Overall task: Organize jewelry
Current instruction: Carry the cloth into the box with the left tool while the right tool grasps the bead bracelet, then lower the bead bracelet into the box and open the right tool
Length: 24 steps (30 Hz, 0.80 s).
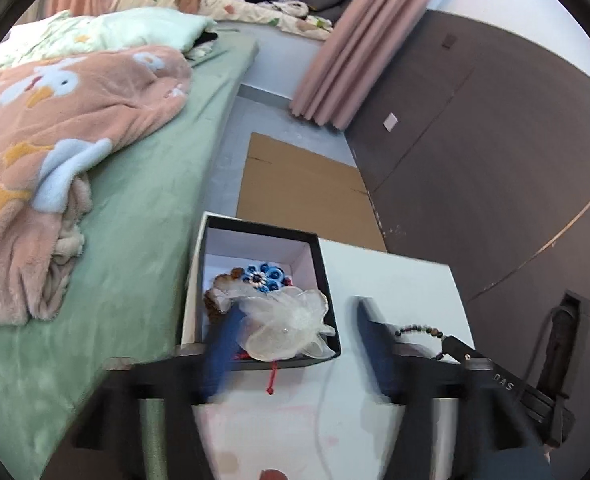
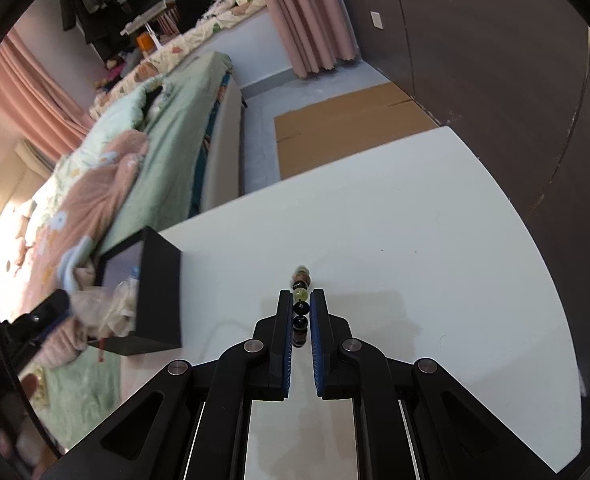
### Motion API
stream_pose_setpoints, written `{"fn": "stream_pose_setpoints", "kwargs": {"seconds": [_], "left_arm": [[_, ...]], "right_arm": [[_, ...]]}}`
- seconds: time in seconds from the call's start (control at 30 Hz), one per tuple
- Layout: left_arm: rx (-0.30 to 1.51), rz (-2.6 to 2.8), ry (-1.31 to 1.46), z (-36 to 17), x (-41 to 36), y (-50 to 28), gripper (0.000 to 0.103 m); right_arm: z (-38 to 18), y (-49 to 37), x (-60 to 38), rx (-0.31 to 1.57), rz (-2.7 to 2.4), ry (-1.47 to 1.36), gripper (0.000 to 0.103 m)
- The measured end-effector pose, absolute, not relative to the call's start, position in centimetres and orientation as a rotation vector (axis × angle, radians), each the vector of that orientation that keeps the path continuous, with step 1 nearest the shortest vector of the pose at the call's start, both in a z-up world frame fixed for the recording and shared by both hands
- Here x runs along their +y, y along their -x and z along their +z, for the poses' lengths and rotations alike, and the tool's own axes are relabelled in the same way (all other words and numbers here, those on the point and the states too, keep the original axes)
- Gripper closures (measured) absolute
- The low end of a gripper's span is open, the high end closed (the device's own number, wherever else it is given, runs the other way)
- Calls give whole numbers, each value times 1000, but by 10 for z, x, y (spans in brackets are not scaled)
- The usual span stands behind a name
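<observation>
Right gripper (image 2: 302, 300) is pinched nearly shut on a bead bracelet (image 2: 301, 308), which hangs between its 2 blue pads above the white table (image 2: 415, 240). The beads are round and smooth, so I think the string could slide out and drop on the table. It could also swing and miss the black box (image 2: 159, 296), which sits to the left at the table's edge, beside the bed (image 2: 167, 136).

Left gripper (image 1: 295, 336) is wide open and holds nothing. Its left finger dips into the box, next to a see-through gauze bag (image 1: 291, 328) and a blue flower piece (image 1: 264, 276). If it bumps the box, the box might tip off the edge.
</observation>
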<state>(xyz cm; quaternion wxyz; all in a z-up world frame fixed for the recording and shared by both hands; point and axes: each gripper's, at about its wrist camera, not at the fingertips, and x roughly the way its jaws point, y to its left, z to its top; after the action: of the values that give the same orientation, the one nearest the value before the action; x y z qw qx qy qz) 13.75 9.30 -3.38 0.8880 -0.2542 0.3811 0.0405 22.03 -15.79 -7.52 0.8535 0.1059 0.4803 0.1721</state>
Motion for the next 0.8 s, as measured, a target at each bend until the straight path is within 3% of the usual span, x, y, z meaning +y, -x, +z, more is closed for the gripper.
{"fn": "stream_pose_setpoints", "kwargs": {"seconds": [0.5, 0.8], "left_arm": [[705, 129, 604, -18, 118, -122, 25], [643, 185, 644, -8, 142, -114, 25]], "right_arm": [[-25, -201, -123, 852, 642, -423, 93], [-6, -199, -57, 838, 790, -390, 93]]}}
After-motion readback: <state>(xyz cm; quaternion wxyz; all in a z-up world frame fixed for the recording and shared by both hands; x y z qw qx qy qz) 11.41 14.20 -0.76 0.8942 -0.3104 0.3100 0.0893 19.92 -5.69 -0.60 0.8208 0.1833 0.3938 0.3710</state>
